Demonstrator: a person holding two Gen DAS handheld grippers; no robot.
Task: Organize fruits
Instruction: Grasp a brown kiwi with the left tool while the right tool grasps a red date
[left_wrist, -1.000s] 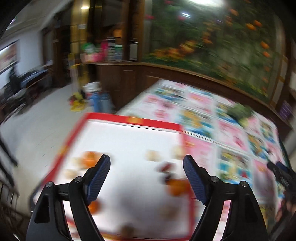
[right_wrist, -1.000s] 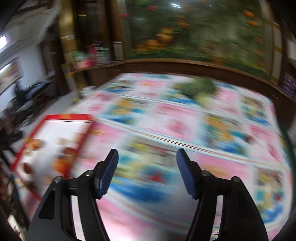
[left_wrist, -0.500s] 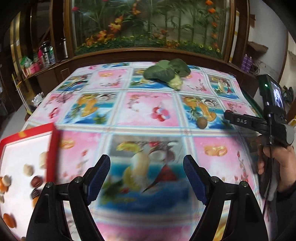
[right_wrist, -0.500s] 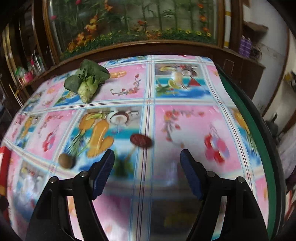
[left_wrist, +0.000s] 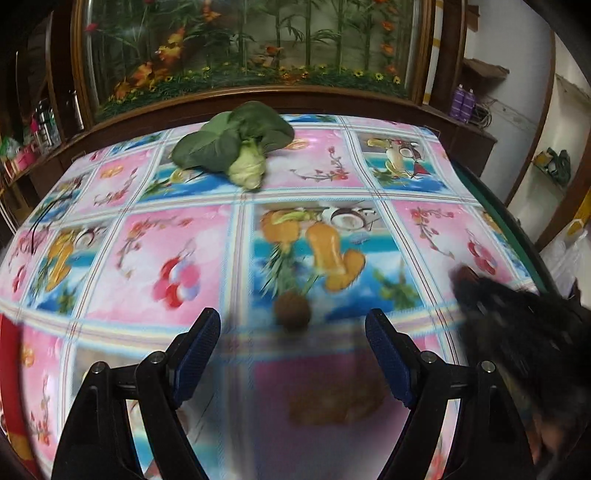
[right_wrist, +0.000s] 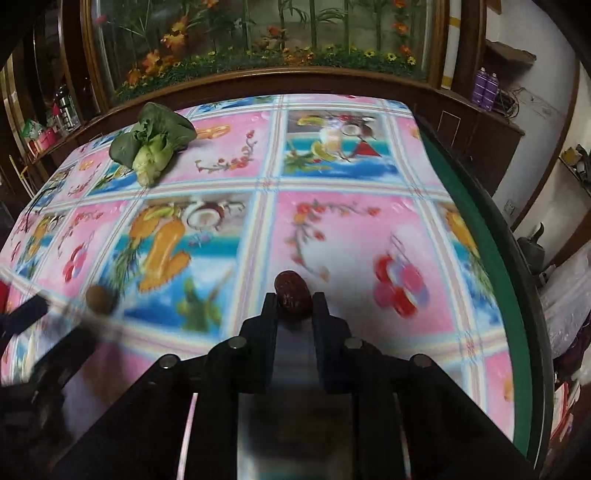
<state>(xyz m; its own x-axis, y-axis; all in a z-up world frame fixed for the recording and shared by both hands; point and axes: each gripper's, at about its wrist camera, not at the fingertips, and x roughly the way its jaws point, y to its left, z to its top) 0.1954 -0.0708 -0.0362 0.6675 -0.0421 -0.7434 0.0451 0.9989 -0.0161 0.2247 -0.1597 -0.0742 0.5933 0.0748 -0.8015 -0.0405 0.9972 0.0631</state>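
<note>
Dark red date (right_wrist: 293, 297) pinched between fingers of right gripper (right_wrist: 294, 308) on tabletop (right_wrist: 351, 229). Left gripper (left_wrist: 293, 341) fingers spread, closing; brown round fruit (left_wrist: 291, 309) seen just beyond, untouched. Leafy greens (left_wrist: 236, 147) at far side.

The left claw (left_wrist: 293, 328) has two black plastic arms that spread out like a V. Each arm is made of flat black bars with gaps between them. Round silver screws (left_wrist: 157, 356) sit on top of the bars. The two fingers (left_wrist: 195, 354) have dark blue pads with tiny bumps on them.

The right claw (right_wrist: 294, 301) is black too, with thick, wide bars and the same round silver screws (right_wrist: 237, 342). Its fingers (right_wrist: 320, 317) look dark, almost black. From the left wrist camera, the right claw shows only as a dark, blurry shape at the right edge.
</note>
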